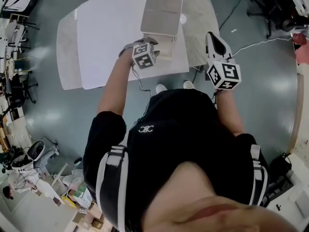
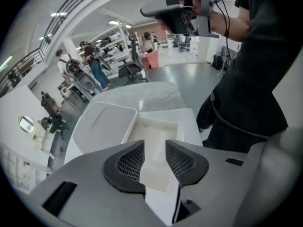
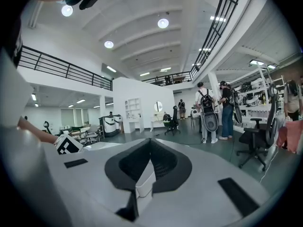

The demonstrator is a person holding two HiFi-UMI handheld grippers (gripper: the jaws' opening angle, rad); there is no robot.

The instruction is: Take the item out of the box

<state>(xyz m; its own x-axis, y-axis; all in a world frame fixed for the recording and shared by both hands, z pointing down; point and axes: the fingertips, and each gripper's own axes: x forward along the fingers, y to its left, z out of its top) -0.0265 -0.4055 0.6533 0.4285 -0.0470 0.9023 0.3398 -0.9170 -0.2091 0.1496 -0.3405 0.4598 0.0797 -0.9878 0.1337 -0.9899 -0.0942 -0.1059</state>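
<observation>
You are holding your left gripper (image 2: 154, 144), jaws apart, just over the open box (image 2: 188, 117) at frame centre. The pale item (image 2: 158, 126) is lying inside. Your right gripper (image 3: 150, 142) is resting with jaws together.

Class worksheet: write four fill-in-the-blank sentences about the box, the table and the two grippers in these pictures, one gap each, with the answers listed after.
1. The box on the table has its lid standing ___.
2. The table under the box is ___ in colour.
3. The left gripper is over the box with its jaws ___.
4. The right gripper, held off to the side of the table, has its jaws ___.
Missing words: open; white; apart; together.
</observation>
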